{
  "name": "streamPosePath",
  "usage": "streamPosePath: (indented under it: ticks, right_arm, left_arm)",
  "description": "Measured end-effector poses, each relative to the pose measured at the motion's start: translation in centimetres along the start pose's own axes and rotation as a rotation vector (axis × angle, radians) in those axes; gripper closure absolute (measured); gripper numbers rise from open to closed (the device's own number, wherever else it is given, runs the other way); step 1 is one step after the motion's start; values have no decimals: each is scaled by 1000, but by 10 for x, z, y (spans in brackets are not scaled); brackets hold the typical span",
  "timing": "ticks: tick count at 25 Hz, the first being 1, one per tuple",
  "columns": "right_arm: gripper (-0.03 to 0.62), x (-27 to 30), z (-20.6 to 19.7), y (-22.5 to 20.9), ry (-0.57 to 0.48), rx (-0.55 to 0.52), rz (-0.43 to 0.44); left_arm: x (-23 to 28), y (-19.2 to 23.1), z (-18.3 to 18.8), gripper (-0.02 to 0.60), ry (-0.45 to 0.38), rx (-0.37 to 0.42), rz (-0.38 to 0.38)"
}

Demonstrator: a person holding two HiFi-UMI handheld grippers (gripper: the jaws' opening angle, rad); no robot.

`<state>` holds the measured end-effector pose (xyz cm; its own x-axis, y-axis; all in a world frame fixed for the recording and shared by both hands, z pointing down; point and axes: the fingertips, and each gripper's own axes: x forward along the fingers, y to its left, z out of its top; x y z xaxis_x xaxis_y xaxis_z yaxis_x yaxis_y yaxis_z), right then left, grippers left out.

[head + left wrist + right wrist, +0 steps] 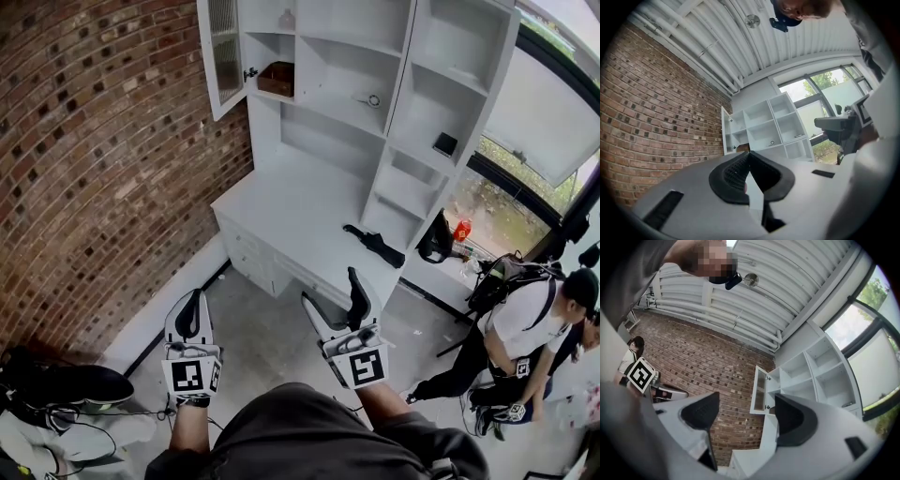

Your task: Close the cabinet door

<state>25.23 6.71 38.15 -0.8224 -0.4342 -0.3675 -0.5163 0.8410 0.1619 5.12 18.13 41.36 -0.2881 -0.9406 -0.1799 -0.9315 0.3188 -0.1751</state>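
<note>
The white shelf cabinet [356, 103] stands against the brick wall, and its glass-paned door [223, 52] hangs open at the upper left. The same door shows far off in the left gripper view [725, 136] and in the right gripper view [761, 390]. Both grippers are held low over the floor, well short of the cabinet. My left gripper [192, 298] is shut with its tips [749, 155] touching and nothing between them. My right gripper [331, 289] is open and empty, its pads [701, 411] wide apart.
A white desk [281, 202] juts out below the shelves with a black item [375, 246] on it. A brown box [277, 79] sits in the compartment behind the door. Two people [525, 328] crouch at the right. Bags and shoes [66, 389] lie at the left by the brick wall [103, 159].
</note>
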Motion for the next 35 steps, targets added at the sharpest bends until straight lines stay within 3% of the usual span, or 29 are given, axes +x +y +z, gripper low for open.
streamPosePath:
  ticks: [18, 26, 35]
  right_arm:
    - [238, -2, -18, -37, -13, 16, 85]
    - [237, 30, -50, -29, 18, -4, 97]
    - [238, 128, -89, -31, 46, -37, 65]
  left_arm:
    - [1, -39, -14, 580, 45, 22, 86]
    - [25, -9, -39, 580, 34, -3, 105]
    - [112, 63, -75, 580, 26, -31, 78]
